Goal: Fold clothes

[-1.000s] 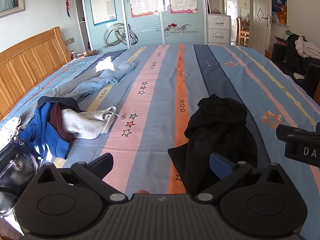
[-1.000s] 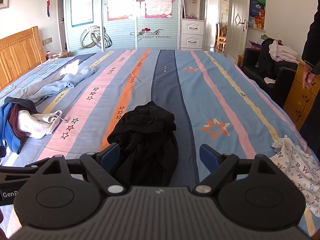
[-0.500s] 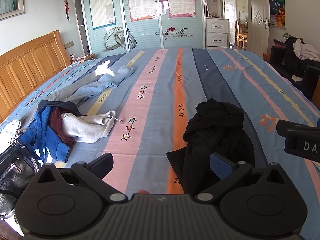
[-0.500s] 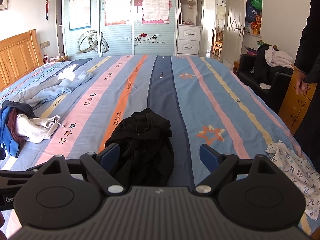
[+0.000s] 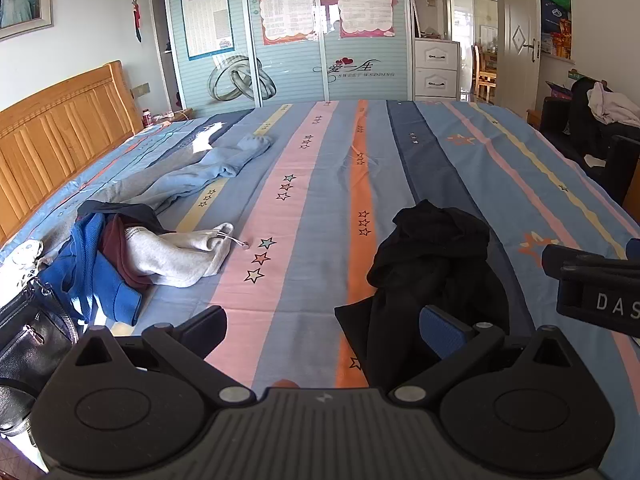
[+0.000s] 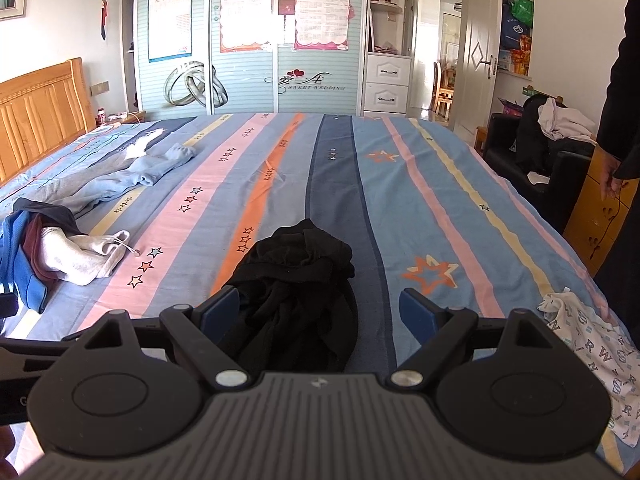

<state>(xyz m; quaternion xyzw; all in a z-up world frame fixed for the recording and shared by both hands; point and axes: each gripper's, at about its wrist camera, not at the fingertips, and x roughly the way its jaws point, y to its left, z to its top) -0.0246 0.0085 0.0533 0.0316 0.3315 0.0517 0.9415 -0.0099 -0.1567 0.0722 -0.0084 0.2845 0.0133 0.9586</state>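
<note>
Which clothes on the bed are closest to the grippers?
The crumpled black garment, lying right before both open grippers; the grey, blue and patterned clothes lie off to the sides.

A home bedroom — striped bed [image 5: 320, 184], wooden headboard [image 5: 60, 128], sliding wardrobe [image 6: 248, 60].

My feeds are bright with daylight. Glare washes the wardrobe posters [image 6: 246, 16] in the right view; a sun patch hits the bedsheet [image 5: 204, 142]. Fisheye bends edges, corners vignetted. Focus sharp.

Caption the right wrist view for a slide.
Open right gripper poised over a crumpled black garment on the striped bed.
</note>
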